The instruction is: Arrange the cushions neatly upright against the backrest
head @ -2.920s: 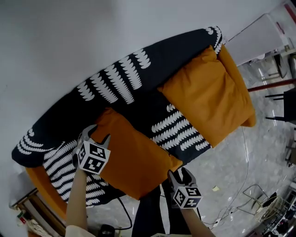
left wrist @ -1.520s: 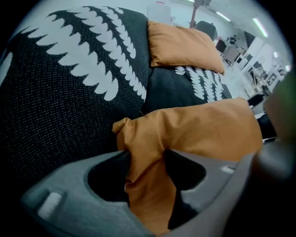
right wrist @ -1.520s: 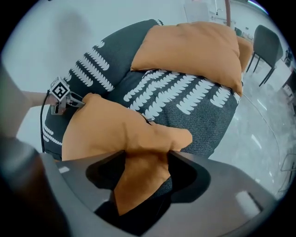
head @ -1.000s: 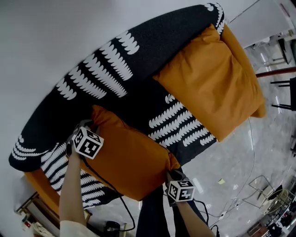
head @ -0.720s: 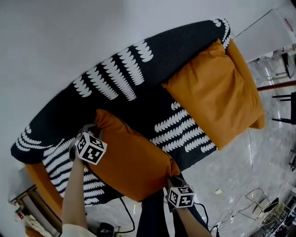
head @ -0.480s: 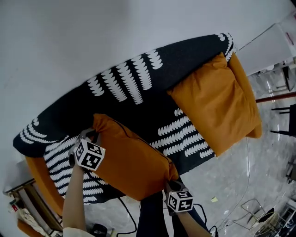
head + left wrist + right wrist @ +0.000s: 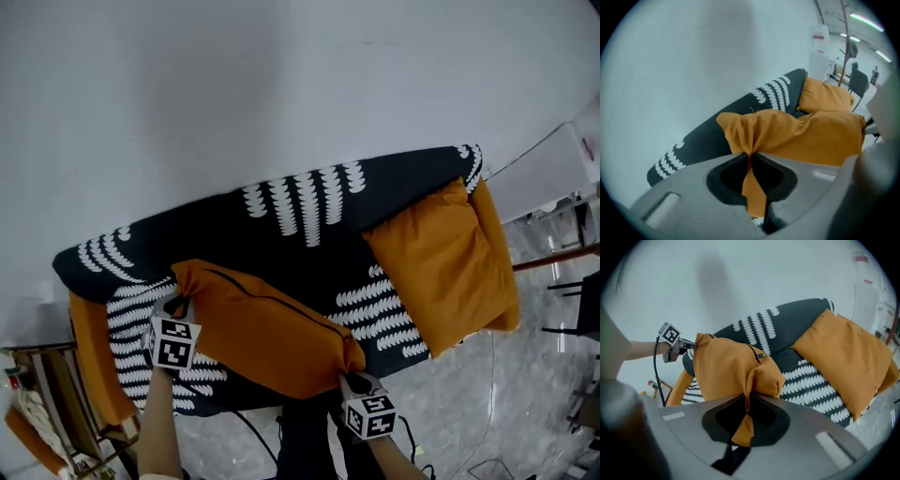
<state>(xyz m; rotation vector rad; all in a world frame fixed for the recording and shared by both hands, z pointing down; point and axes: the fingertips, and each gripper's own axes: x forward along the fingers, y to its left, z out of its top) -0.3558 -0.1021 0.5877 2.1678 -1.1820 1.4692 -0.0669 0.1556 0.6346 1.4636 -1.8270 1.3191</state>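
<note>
left tool, right tool just clamped onto near cushion, far cushion perhaps upright

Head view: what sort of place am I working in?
Probably a lab or office space set up as a lounge: a patterned sofa against a bare white wall, polished stone floor, a black chair nearby.

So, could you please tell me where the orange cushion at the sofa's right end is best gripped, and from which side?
Probably its two front corners, approached from the sofa's open front. That orange cushion lies with one edge at the seat front, and its plump middle looks too thick to pinch; corners bunch thin, like those of the nearer orange cushion.
</note>
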